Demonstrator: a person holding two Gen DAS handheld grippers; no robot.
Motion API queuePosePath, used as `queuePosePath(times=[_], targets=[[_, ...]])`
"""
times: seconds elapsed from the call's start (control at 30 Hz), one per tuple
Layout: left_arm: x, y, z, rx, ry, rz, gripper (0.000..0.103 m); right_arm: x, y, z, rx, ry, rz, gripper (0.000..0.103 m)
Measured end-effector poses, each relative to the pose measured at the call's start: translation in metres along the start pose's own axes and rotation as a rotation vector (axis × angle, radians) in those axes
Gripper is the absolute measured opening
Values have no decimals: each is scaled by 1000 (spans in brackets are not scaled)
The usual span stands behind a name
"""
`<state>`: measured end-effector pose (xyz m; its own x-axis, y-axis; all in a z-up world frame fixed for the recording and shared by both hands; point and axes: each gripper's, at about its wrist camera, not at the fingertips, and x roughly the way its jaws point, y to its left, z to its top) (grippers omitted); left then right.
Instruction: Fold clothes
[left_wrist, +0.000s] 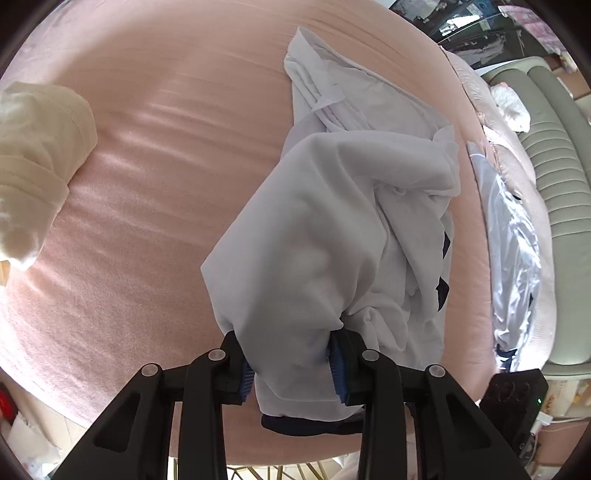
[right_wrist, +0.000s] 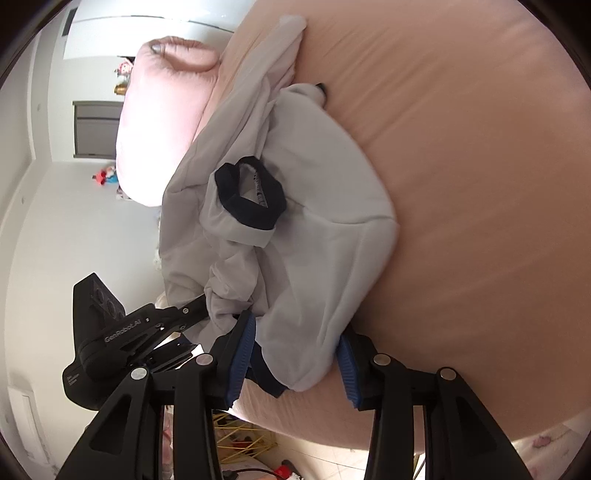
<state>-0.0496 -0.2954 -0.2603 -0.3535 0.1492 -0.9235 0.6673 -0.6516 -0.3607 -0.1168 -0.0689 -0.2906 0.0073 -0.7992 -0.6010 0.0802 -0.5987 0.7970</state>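
White shirt (left_wrist: 325, 236) crumpled on the pink bed (left_wrist: 155, 184) — long axis running away from both grippers.

Left gripper (left_wrist: 295, 373) is clamped on the shirt's near edge; right gripper (right_wrist: 295, 354) stands apart, with cloth between its pads, not pinched. The dark collar (right_wrist: 251, 195) faces up — the shirt's far end narrows toward the pillow (right_wrist: 162, 122).

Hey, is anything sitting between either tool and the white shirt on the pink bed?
Nothing visible does. The left tool already has a bunch of the white shirt between its blue pads, and the right tool straddles the shirt's near edge on the pink bed. The cream garment lies off to the side, apart from the shirt.
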Motion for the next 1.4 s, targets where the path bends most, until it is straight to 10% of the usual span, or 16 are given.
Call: queuePosePath(times=[0.37,0.5,0.8,1.0,1.07,1.17,1.4], targets=[[-3,22,7,-18,21,-88,30,16,34,20,-60,2,-148,41],[-9,34,10,-22,7,-98,30,23,54,21,-150,-8,-302,8],[-18,46,6,25,41,-116,33,23,87,14,-251,-17,-395,6],[-39,57,4,-32,17,-232,65,19,86,15,-251,9,-403,6],[-49,62,1,-44,-18,-247,69,15,85,16,-232,24,-402,16],[-57,66,3,-57,-39,-252,72,3,87,19,-198,28,-400,60],[-48,69,8,-12,-67,-229,72,-27,123,26,-265,-39,-412,61]])
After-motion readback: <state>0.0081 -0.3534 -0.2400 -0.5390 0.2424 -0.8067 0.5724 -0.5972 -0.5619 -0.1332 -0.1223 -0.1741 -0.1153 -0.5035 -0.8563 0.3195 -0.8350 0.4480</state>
